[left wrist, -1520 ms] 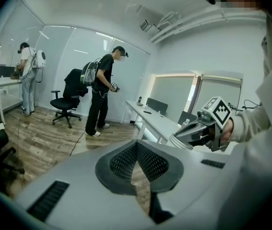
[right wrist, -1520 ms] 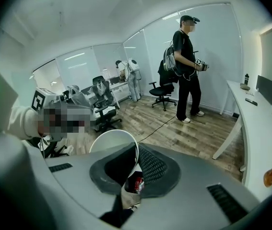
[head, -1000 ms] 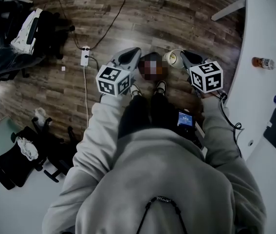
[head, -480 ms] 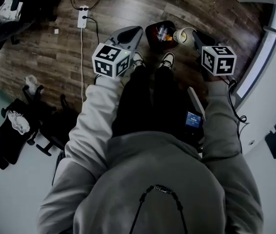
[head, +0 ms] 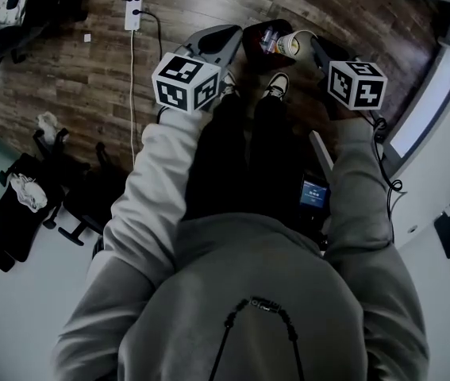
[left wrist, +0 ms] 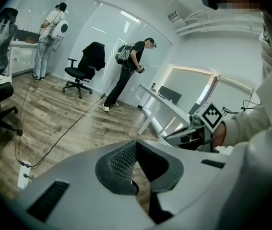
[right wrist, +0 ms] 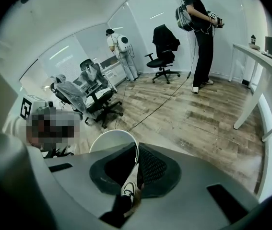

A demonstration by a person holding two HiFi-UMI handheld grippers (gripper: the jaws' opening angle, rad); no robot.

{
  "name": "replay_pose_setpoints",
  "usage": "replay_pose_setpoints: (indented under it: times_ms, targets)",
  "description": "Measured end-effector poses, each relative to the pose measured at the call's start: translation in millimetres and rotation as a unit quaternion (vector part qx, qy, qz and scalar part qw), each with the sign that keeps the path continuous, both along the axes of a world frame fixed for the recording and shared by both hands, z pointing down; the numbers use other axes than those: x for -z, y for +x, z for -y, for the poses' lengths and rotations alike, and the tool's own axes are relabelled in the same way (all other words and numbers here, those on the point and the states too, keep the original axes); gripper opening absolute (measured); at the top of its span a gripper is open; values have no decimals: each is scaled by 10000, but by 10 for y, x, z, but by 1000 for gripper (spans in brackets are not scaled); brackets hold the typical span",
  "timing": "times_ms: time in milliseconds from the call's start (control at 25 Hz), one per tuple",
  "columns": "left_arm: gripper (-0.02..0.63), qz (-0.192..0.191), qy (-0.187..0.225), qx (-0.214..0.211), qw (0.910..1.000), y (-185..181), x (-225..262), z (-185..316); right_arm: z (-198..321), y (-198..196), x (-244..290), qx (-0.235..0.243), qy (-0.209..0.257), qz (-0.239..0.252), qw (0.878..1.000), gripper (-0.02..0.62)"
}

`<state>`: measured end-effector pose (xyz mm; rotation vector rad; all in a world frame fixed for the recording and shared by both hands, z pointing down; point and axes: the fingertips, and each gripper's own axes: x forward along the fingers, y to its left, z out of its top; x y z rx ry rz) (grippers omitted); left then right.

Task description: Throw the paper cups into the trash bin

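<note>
While the left gripper (head: 226, 36) hangs empty with its 2 jaws pressed together, just left of the dark trash bin (head: 250, 50) in front of the person's shoes (head: 277, 86), the paper cup (head: 290, 44) shows at the bin's right rim, its open mouth visible from above. The right gripper (head: 313, 44) is clamped on the cup's wall at the rim, so the cup juts out left of its tips, toward the bin.

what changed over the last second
The right gripper brought the cup a little closer to the bin, and the cup is now at the bin's right rim. Nothing was let go: the right gripper is still shut on the cup. The left gripper stays shut and empty beside the bin.
</note>
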<state>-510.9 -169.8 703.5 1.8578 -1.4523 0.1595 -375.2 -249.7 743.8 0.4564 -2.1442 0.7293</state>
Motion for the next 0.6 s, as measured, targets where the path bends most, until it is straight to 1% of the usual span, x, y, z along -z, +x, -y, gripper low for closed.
replay_pose_setpoints:
  times_ms: [240,440,600]
  targets:
    - [3,14,8,-298,9996,137,-153,82,-66,3,-234,80,-89,-75,9999,40]
    - [3,25,-77,-320,9995,173,-328,61,-140,10,-450,190,-164,-142,9996,40]
    - [3,-15,-120,-292,9995,205,-477,18,-198,92,-661,204,-204,-203,9994,40]
